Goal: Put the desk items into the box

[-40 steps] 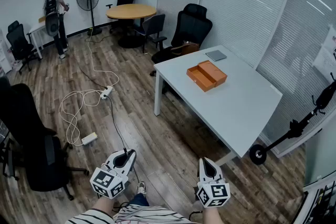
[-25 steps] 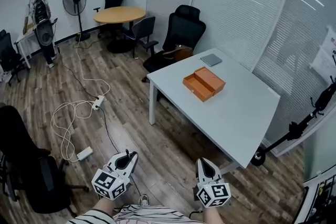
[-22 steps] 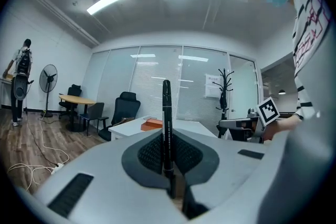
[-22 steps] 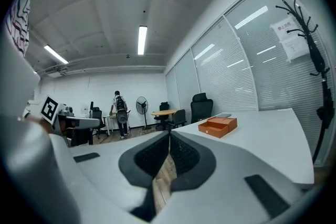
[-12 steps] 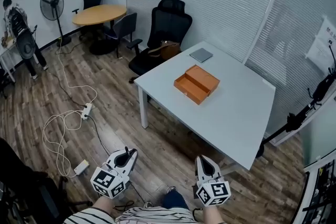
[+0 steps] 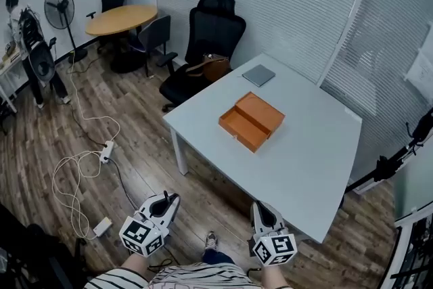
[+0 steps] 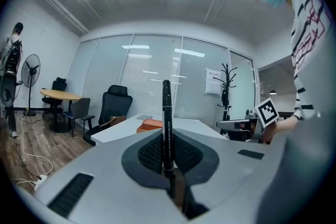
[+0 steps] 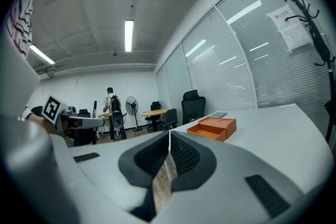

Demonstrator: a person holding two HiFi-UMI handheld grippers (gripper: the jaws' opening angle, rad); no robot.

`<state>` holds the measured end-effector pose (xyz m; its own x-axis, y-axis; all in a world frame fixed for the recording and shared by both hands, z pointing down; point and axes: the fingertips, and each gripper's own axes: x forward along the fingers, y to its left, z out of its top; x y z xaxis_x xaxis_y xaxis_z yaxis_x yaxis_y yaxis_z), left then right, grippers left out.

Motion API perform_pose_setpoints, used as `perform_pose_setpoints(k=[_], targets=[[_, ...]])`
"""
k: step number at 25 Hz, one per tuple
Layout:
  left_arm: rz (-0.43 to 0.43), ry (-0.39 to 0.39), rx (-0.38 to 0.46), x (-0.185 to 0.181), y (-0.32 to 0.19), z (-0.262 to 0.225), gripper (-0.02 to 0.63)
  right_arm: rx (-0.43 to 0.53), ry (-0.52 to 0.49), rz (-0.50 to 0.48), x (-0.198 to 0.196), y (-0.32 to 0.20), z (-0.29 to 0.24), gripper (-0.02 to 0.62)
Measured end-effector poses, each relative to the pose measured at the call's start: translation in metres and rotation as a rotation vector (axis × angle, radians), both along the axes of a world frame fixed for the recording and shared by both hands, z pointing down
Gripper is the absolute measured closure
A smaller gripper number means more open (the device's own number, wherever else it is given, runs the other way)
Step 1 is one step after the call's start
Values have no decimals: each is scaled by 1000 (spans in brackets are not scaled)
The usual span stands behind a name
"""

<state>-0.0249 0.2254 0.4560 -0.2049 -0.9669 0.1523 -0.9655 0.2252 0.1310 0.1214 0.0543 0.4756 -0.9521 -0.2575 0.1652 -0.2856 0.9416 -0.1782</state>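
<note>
**Pen in the left tool, box open on the tabletop**

The left tool (image 7: 167, 159) has its jaws pressed onto a black pen (image 7: 166, 118), which stands along the jaws and pokes out past their tips. The right tool (image 8: 169, 147) has its jaws fully together with nothing between them. In the head view both tools hang side by side over the wooden floor (image 6: 142, 145), short of the tabletop (image 6: 318, 145) and not touching it.

The orange box (image 6: 252, 120) lies open on the tabletop, near the edge that faces the black office chair (image 6: 206, 34), its lid folded back flat beside the tray. A flat grey item (image 6: 259, 75) lies near the far corner of that same edge, well apart from the box. A brown bag (image 6: 211, 68) rests on the chair's seat. What, if anything, lies inside the box cannot be made out.
</note>
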Motion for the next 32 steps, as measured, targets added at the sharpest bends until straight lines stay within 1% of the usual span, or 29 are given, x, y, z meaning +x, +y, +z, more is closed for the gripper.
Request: perform_pose_setpoints(k=[6, 12, 15, 19, 24, 32], targets=[[17, -15, 8, -37, -69, -5, 583, 1, 3, -21, -40, -57, 3, 569], [38, -23, 15, -59, -126, -5, 583, 3, 6, -18, -58, -101, 3, 569], [59, -21, 13, -71, -149, -3, 583, 1, 9, -9, -69, -118, 5, 569], [99, -15, 1, -90, -171, 4, 583, -10, 18, 12, -87, -128, 12, 569], [182, -15, -12, -122, -207, 11, 583, -20, 30, 66, -113, -143, 21, 569], [383, -9, -41, -173, -260, 18, 583, -28, 43, 242, -160, -167, 25, 569]])
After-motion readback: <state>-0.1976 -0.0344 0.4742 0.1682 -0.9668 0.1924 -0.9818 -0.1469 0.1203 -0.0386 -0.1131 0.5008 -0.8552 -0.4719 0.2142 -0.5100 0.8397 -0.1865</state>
